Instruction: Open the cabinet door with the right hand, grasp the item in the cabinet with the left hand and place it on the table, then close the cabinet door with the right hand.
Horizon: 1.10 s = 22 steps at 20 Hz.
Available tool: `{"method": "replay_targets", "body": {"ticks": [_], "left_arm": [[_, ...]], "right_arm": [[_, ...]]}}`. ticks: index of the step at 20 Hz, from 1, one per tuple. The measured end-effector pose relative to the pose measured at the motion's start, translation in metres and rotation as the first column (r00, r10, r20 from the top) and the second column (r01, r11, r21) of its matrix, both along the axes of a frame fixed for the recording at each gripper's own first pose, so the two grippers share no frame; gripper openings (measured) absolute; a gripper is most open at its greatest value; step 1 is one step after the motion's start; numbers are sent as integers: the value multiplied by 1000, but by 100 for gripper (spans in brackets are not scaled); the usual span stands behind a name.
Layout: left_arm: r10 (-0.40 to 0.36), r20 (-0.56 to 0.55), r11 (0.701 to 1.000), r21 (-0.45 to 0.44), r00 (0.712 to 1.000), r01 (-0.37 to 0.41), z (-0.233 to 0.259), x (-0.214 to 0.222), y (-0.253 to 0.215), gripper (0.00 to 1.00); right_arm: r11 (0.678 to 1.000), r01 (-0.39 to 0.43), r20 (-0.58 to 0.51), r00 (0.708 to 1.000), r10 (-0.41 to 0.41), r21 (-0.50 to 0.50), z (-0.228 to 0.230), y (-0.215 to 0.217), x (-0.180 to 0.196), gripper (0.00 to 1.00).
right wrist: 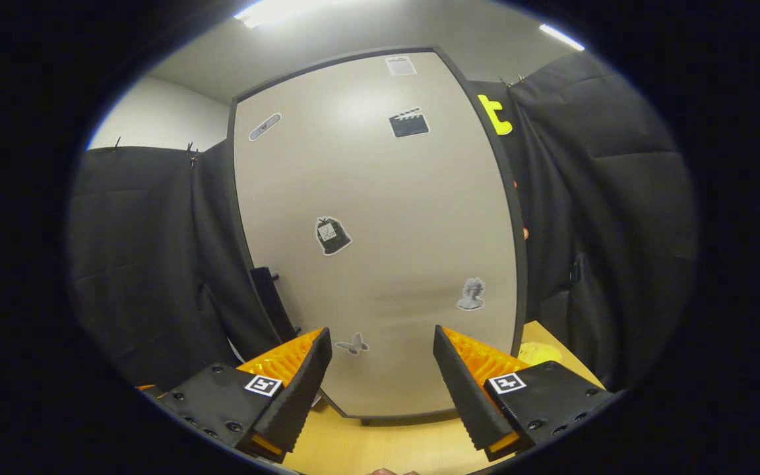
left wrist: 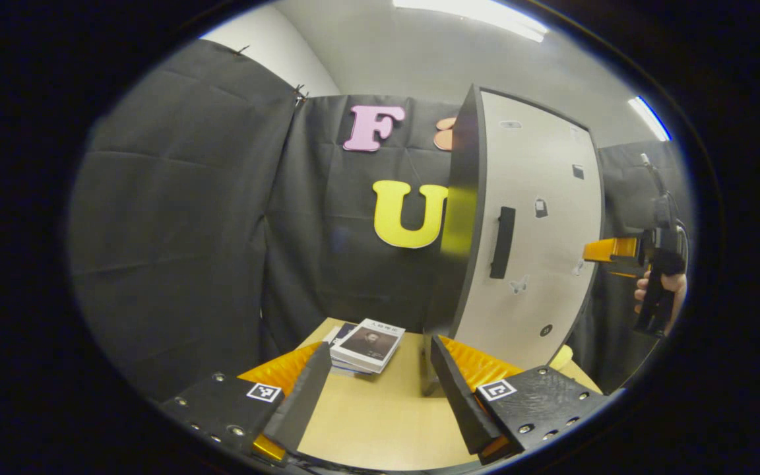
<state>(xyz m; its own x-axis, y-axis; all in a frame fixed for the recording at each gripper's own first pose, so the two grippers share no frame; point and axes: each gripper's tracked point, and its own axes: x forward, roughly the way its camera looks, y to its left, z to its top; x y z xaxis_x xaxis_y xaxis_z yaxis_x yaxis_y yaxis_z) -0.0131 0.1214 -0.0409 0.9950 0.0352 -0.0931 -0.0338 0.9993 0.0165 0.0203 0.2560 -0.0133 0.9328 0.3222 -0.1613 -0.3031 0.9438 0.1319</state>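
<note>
Black handle (left wrist: 502,242) stands ahead of the left fingers (left wrist: 380,389), spread empty; rigid, best pinched mid-bar. Right fingers (right wrist: 380,382) gape before the door (right wrist: 380,231), which looks light. Books (left wrist: 367,346) rest between left tips.

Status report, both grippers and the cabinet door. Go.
Left gripper open, empty, over the table. Right gripper open, facing the cabinet door, touching nothing. Books lie on the table. Handle unobstructed.
</note>
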Motion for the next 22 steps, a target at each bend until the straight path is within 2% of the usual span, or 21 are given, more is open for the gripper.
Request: {"method": "replay_targets", "body": {"ticks": [1,2,3,4,10,14,15,17,18,19,20,22], "left_arm": [[-1,1,1000,-7,1000,1,0,4,5,92],[0,2,1000,-12,1000,0,-1,6,12,92],[4,3,1000,-14,1000,-4,-1,9,19,92],[7,4,1000,-14,1000,-7,-1,11,27,92],[19,-8,1000,-24,1000,-19,-7,29,67,92],[21,-8,1000,-6,1000,-21,-7,35,92,92],[22,-10,1000,-5,1000,-22,-7,37,98,92],[24,-12,1000,-11,1000,-24,-10,39,110,92],[26,-15,1000,-16,1000,-27,-11,40,117,92],[26,-17,999,-24,1000,-26,-12,41,123,92],[23,-21,999,-30,1000,-24,-14,42,128,92],[22,-29,999,-31,999,-23,-17,43,138,92]], "right_arm": [[1000,-3,6,1000,3,-14,1,11,3,92],[1000,-8,15,1000,8,-27,4,21,7,98],[999,-16,25,1000,17,-36,6,33,11,92],[999,-26,36,999,27,-41,9,45,13,98],[996,-60,74,995,65,-71,16,109,30,98],[994,-48,88,995,56,-93,13,136,40,98],[994,-44,83,995,52,-99,10,141,43,92],[993,-25,75,997,34,-119,3,147,49,92],[992,-14,72,997,24,-127,-1,149,50,98],[991,-2,68,998,12,-136,-3,151,52,92],[990,5,60,998,3,-143,-8,152,54,96],[988,20,44,999,-13,-153,-15,156,60,84]]}}
